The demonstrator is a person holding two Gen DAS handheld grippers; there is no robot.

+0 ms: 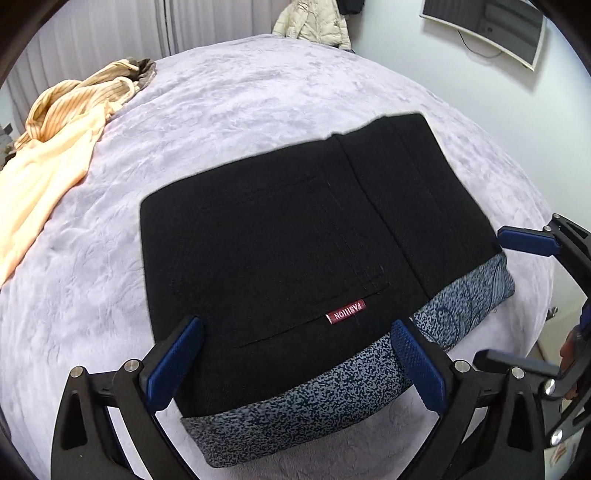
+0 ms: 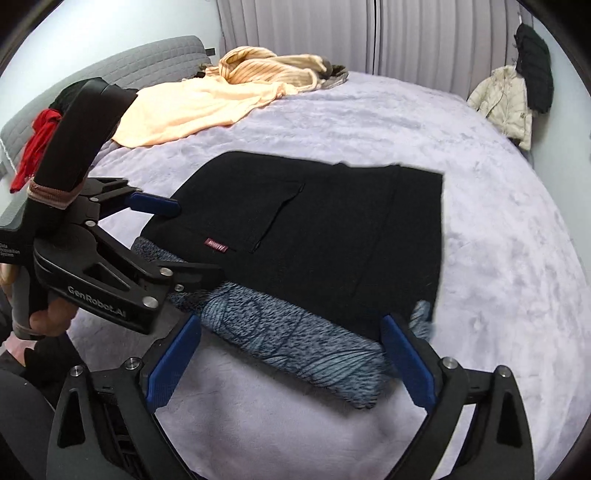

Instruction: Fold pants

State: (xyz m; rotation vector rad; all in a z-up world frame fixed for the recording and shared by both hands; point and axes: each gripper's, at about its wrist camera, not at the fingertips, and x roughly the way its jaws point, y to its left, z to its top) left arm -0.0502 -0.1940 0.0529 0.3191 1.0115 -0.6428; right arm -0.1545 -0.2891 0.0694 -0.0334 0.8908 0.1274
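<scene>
Left wrist view gets the TV (image 1: 484, 27) on the wall, which the right view misses. The right one has a grey headboard (image 2: 110, 70) and a red cloth (image 2: 35, 147) instead. The pants (image 1: 295, 236) are folded into a black block in the middle of the bed (image 1: 240, 99), speckled lining poking out along the near edge, red tag (image 1: 346, 312) showing. Left gripper (image 1: 295, 363) is spread wide over that near edge, holding nothing. Right gripper (image 2: 291, 360) is wide open too, also empty, just short of the lining. Peach clothes (image 2: 192, 103) are piled at the far side.
</scene>
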